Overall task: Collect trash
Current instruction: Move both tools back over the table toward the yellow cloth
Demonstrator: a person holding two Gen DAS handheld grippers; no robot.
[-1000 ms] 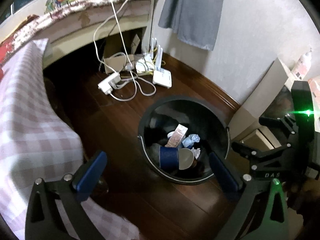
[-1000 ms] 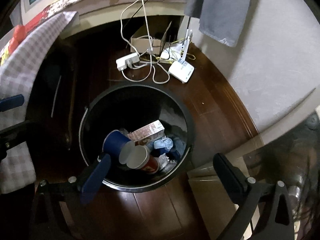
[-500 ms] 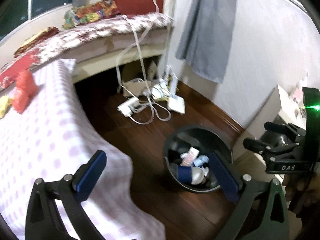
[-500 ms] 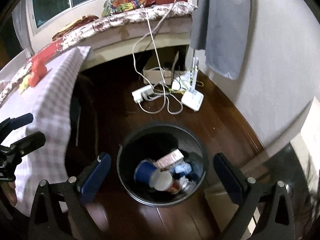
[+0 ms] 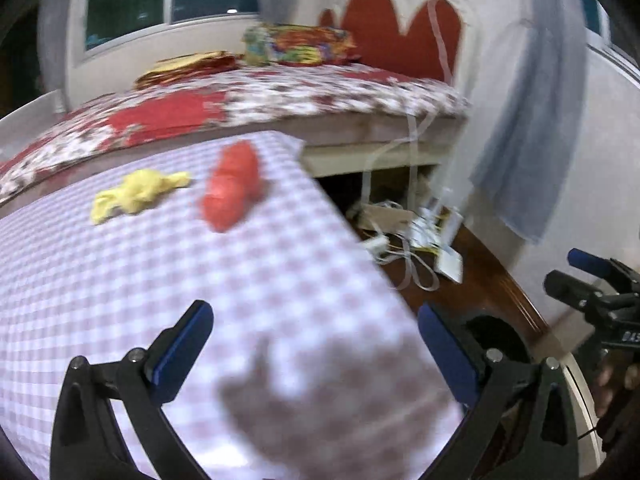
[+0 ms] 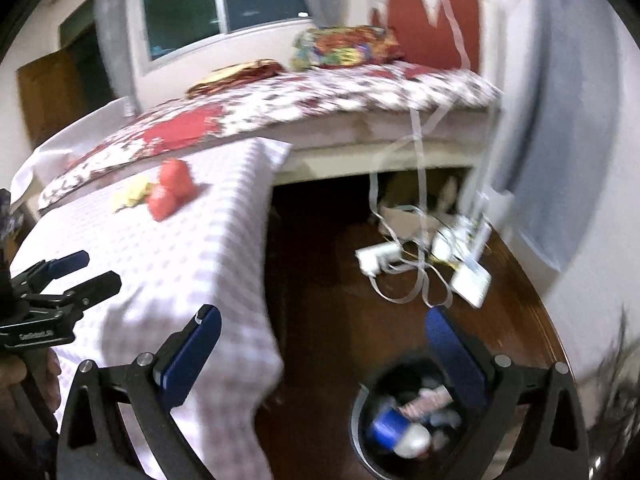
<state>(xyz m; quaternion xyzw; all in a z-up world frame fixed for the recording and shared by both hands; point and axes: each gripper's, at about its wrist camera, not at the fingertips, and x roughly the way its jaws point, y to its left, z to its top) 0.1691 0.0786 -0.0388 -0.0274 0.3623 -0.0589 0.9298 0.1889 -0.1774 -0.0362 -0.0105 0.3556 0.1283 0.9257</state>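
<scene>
Both tools, left point(image 5: 316, 344) and right point(image 6: 324, 344), spread and empty, have swung up from the bin point(image 6: 360, 420) toward the counter point(image 5: 120, 280). A red wrapper point(image 5: 232, 188) and yellow wrapper point(image 5: 136, 194) there look next.

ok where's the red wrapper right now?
The red wrapper lies on the checked tablecloth, upper centre in the left wrist view, just right of the yellow wrapper and near the cloth's far edge by the bed.

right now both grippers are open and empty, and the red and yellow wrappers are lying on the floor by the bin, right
Not quite. The red wrapper and yellow wrapper lie on the checked tablecloth, as the left wrist view shows. The left gripper and right gripper are open and empty.
</scene>
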